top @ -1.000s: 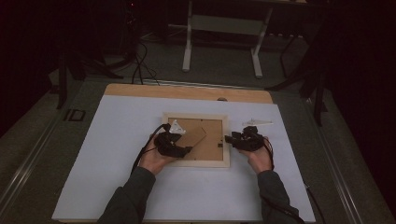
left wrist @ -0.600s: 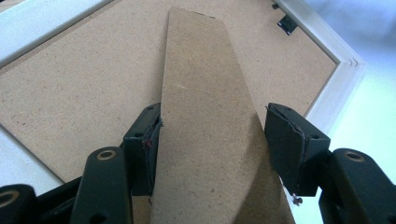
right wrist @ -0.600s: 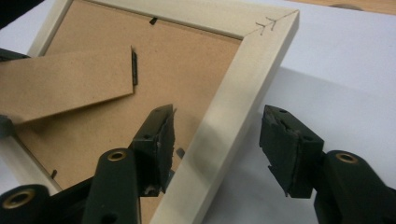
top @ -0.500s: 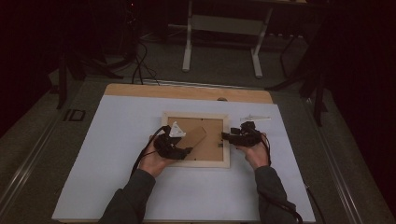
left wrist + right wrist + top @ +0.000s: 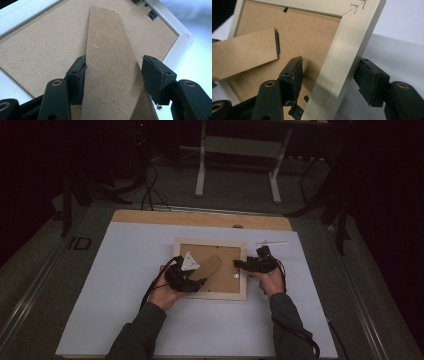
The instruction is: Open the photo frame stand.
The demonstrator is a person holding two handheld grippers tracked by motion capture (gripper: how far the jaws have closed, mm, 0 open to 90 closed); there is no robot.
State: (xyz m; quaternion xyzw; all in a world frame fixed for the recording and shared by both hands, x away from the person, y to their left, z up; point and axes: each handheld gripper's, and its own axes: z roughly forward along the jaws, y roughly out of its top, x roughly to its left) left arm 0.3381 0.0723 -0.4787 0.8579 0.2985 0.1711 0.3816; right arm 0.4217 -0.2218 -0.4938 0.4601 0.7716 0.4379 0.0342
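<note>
Jaws of your right gripper (image 5: 329, 82) have just been opening and are standing slack astride the picture frame (image 5: 210, 268)'s right rail, mid-worktop. Your left gripper (image 5: 112, 80) is straddling the easel stand (image 5: 110, 65); grip uncertain. Risk: lifting the stand now is likely tilting the unheld frame, straining its hinge (image 5: 277, 43).

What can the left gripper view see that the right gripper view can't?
Left gripper view: the left claw has one jaw on each side of the cardboard stand, seen up close. Right gripper view: the right claw, whose jaws have just been opening, stands open with the picture frame rail between them. It also shows the stand's black hinge. Both share the brown backing board, the stand and the frame.
</note>
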